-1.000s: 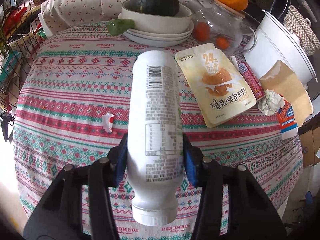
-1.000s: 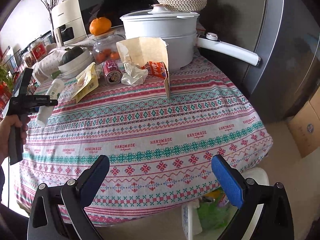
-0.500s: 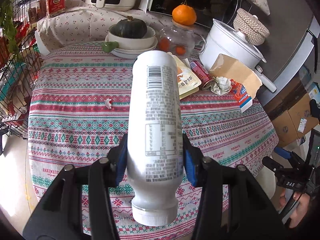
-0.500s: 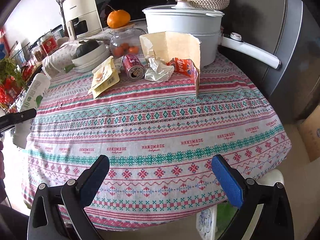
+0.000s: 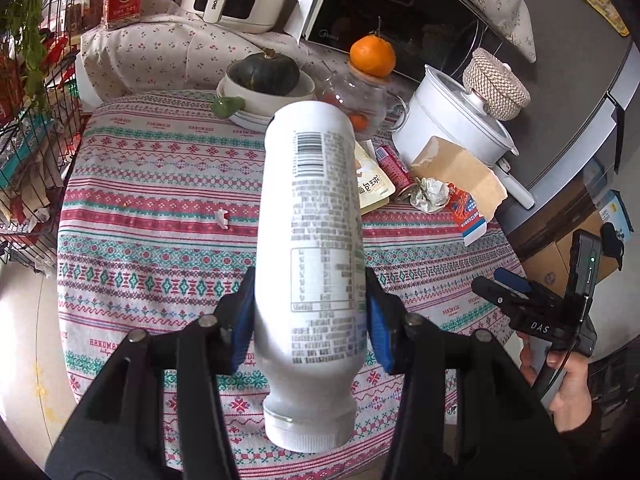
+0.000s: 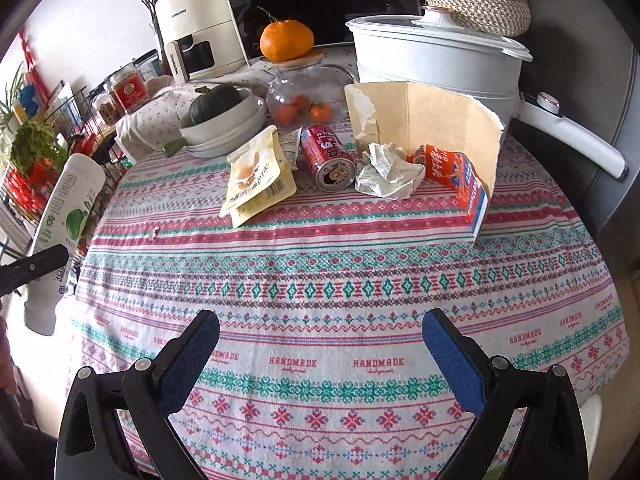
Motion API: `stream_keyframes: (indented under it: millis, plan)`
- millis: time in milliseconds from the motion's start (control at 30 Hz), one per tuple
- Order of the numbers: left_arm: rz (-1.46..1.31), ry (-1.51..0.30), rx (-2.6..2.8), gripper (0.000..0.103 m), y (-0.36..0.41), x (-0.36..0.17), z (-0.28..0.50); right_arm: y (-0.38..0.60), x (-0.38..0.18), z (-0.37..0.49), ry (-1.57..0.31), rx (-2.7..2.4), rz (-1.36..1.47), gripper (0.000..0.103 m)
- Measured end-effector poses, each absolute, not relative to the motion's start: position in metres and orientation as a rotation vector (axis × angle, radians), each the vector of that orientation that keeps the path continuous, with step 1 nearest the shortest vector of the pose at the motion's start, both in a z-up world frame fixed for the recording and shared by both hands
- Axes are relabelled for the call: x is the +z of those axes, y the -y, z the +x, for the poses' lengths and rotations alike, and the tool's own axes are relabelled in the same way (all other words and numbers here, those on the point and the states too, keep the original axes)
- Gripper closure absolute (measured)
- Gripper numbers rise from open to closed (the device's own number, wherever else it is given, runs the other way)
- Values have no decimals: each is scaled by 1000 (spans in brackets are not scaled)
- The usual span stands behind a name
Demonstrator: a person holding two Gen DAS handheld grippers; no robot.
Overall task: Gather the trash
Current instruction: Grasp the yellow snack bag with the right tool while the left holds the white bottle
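My left gripper [image 5: 310,312] is shut on a white plastic bottle [image 5: 310,240], cap end toward the camera, held in the air over the near side of the table. From the right wrist the same bottle [image 6: 60,220] hangs at the far left. My right gripper [image 6: 320,344] is open and empty above the tablecloth's front part. Across the table lie a yellow snack pouch [image 6: 258,178], a red can [image 6: 328,158] on its side, a crumpled wrapper [image 6: 388,172], a red-and-blue carton [image 6: 456,176] and torn brown cardboard [image 6: 432,120].
The round table wears a patterned cloth [image 6: 340,272]. At its back stand a white pot [image 6: 436,60], a glass jar [image 6: 308,96] with an orange on top, and a bowl with a dark squash [image 6: 218,110]. A small white scrap [image 5: 222,218] lies mid-table. A wire rack [image 5: 24,128] stands at left.
The left gripper rose and drew back with the bottle, so more of the table shows. The right gripper moved in over the table toward the trash pile.
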State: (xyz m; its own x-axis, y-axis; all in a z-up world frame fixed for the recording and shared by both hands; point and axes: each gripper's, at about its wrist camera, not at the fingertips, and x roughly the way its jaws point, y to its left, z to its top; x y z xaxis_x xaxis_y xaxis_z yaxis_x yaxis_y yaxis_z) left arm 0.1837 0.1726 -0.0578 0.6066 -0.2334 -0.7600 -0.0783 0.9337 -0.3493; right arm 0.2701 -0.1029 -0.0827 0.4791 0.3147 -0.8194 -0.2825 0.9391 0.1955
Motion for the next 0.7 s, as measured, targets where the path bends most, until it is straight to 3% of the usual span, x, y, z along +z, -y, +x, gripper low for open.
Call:
stream_keyframes:
  millis: [167,633,700]
  plan:
    - [-373,-910,-85,53,-176,-57,183,83,-91,307,-1005,438,121,21]
    - [-380,-926,-98,52,-177,-58,190,27,-155,403,-1076,425,302,24]
    - [-382,-929,-100,52,-177,-59,191,24,-163,409,-1082,435,336,37]
